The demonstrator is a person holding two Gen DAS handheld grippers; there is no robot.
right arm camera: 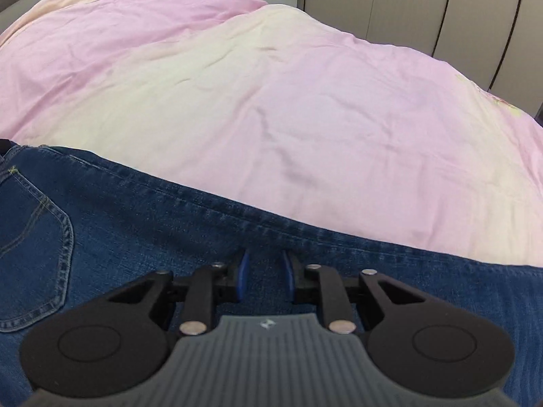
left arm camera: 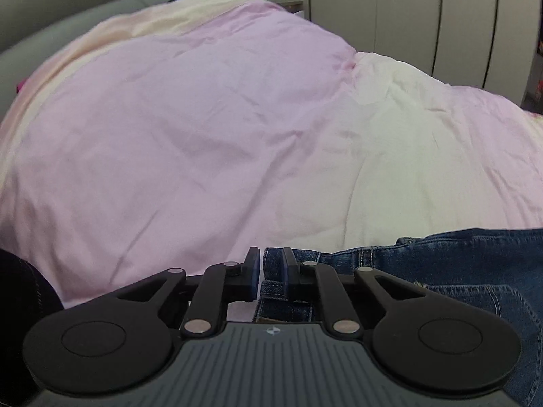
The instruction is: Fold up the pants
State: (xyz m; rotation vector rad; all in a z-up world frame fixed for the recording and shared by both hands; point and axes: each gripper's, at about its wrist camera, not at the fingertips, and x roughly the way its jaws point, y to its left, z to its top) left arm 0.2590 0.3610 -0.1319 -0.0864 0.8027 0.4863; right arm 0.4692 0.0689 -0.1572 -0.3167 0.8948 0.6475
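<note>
Blue jeans (right arm camera: 142, 224) lie across the near part of a bed, back pocket (right arm camera: 34, 237) to the left in the right wrist view. My left gripper (left arm camera: 271, 261) is shut on the waistband edge (left arm camera: 273, 271) at the jeans' left end; the denim stands pinched between its pads. The rest of the jeans (left arm camera: 458, 264) stretches off to the right of it. My right gripper (right arm camera: 265, 268) sits low on a trouser leg just below its side seam (right arm camera: 237, 213). Its jaws are narrow, and denim fills the gap between the blue pads (right arm camera: 243, 271).
A pink and cream duvet (left arm camera: 203, 129) covers the bed beyond the jeans and bulges upward. Grey wardrobe doors (left arm camera: 424, 6) stand behind the bed at the right. A grey headboard (left arm camera: 51, 6) is at the far left.
</note>
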